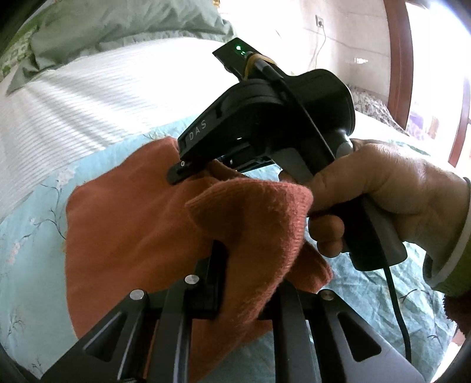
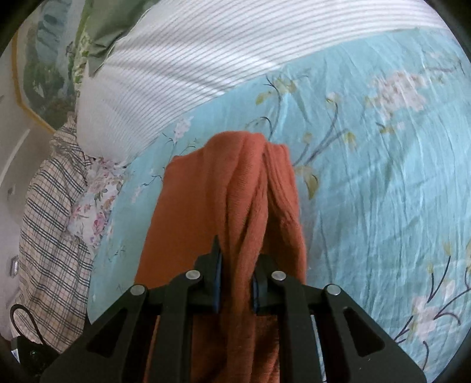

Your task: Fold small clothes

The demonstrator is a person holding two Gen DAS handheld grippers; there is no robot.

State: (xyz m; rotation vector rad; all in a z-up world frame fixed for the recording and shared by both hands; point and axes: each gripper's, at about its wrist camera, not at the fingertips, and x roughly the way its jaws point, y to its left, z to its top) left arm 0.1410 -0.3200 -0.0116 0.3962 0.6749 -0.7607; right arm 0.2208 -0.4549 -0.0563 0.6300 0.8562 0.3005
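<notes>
An orange knit garment (image 1: pixel 126 235) hangs bunched over the teal floral bedspread (image 1: pixel 32 235). At the bottom of the left wrist view, my left gripper (image 1: pixel 241 282) is shut on a fold of it, and cloth drapes over the right finger. Just beyond, a person's hand (image 1: pixel 382 188) holds my right gripper (image 1: pixel 176 173), whose tip pinches the garment's upper edge. In the right wrist view the right gripper (image 2: pixel 237 280) is shut on a gathered ridge of the orange garment (image 2: pixel 235 191), which runs forward and droops toward the bedspread (image 2: pixel 382 176).
A white striped sheet (image 1: pixel 103 88) lies beyond the bedspread, with a green quilt (image 1: pixel 117 23) behind it. A plaid cloth (image 2: pixel 50 221) and a small floral cloth (image 2: pixel 94 212) lie at the bed's left side. A wooden bed frame (image 1: pixel 399 59) stands far right.
</notes>
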